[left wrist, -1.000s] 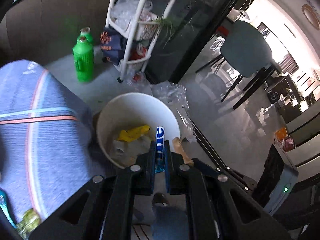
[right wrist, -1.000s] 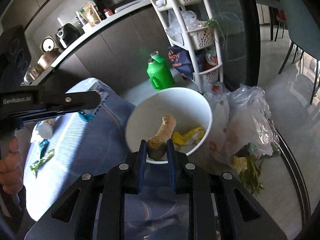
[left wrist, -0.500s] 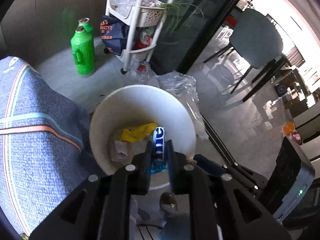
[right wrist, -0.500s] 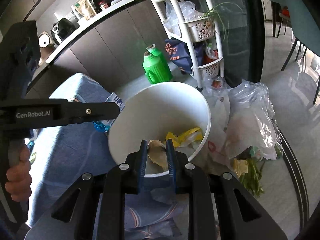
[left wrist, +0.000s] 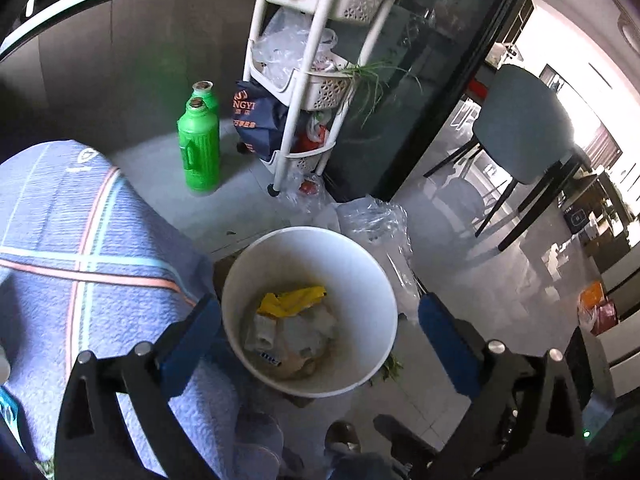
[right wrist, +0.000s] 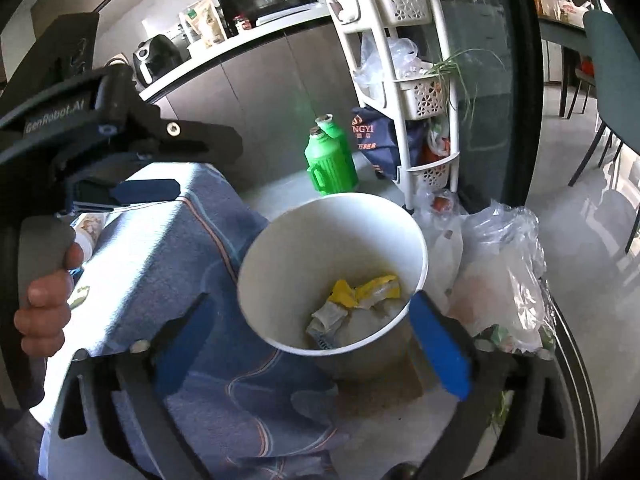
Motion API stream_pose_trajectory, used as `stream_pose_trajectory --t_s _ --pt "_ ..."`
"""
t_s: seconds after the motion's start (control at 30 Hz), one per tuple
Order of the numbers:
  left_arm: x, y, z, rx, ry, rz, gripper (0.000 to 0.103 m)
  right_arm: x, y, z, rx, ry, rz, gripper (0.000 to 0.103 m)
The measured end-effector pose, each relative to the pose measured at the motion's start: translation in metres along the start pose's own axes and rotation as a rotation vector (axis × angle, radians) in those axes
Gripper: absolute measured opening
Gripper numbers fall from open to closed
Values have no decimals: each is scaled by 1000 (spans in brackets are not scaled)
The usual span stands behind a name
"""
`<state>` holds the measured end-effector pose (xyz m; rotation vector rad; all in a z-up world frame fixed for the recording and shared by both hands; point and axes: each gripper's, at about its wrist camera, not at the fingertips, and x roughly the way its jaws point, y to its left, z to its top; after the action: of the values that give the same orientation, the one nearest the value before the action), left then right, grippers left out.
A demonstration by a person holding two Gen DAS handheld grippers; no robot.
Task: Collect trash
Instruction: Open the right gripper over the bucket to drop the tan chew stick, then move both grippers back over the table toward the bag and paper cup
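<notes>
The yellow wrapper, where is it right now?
In the left wrist view the yellow wrapper lies inside the white bin, on top of the pale trash toward its far wall, between the open fingers of the left gripper.

Bin [left wrist: 376, 280]: on the floor, just beside the cloth-covered table [left wrist: 60, 248], which lies to its left. In the bin: crumpled wrappers [left wrist: 290, 300] and paper scraps [left wrist: 280, 332] at the bottom. Behind the bin: two bottles [left wrist: 199, 148], one behind the other, left of a tiered rack [left wrist: 308, 84]. Bag [left wrist: 256, 120] between bottles and rack. Plastic bags [right wrist: 500, 268] on the floor right of the bin. Chair [left wrist: 520, 140] farther right, well apart. Counter [right wrist: 240, 40] with appliances behind all.
</notes>
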<state>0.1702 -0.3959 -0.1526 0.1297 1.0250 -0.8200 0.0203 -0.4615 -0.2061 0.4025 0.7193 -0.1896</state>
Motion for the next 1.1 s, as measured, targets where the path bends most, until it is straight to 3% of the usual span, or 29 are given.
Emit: stream_pose_trajectory --t_s 0.33,0.6,0.9,1.1 --pt "-62 22 -18 -97 -44 39 99 -29 30 5 -34 6 27 94" --pt "-146 53 -50 -148 -129 135 99 -54 80 8 -112 5 103 94" --pt "-227 122 -115 -273 -176 266 99 -64 146 8 -226 18 190 94" --pt "-258 173 -154 -371 -187 329 99 -58 190 9 -278 49 246 94"
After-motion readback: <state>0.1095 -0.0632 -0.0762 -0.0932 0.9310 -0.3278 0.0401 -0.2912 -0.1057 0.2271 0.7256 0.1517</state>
